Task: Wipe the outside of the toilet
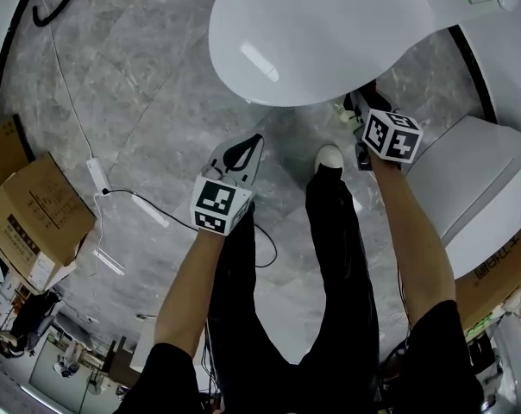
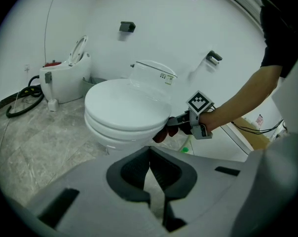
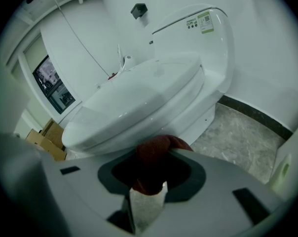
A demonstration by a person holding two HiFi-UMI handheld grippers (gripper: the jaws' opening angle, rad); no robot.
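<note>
White glazed ceramic fills the top of the head view: the closed-lid toilet (image 1: 312,37) stands on grey marble-patterned floor tiles (image 1: 157,84). The right gripper (image 1: 357,115) reaches in below the bowl's right flank. The left gripper (image 1: 241,155) hangs over bare floor, near the front of the bowl but apart from it. A brown cardboard box (image 1: 36,205) sits by the floor's left edge.

In the left gripper view that gripper's jaws are pressed together with nothing between them. Beyond them, the right gripper pushes a dark red cloth (image 2: 161,133) against the bowl just under the seat rim.

The right gripper view shows its jaws clamped on the crumpled cloth, which bulges up between them and lies at, or just short of, the bowl's underside; I cannot tell whether it touches there.

By my reading, wiping is under way low on the bowl's right side. Nothing in the glaze, neither streak nor damp sheen, shows which parts are already done. The lid, the tank, the base and the bowl's far side probably remain.
</note>
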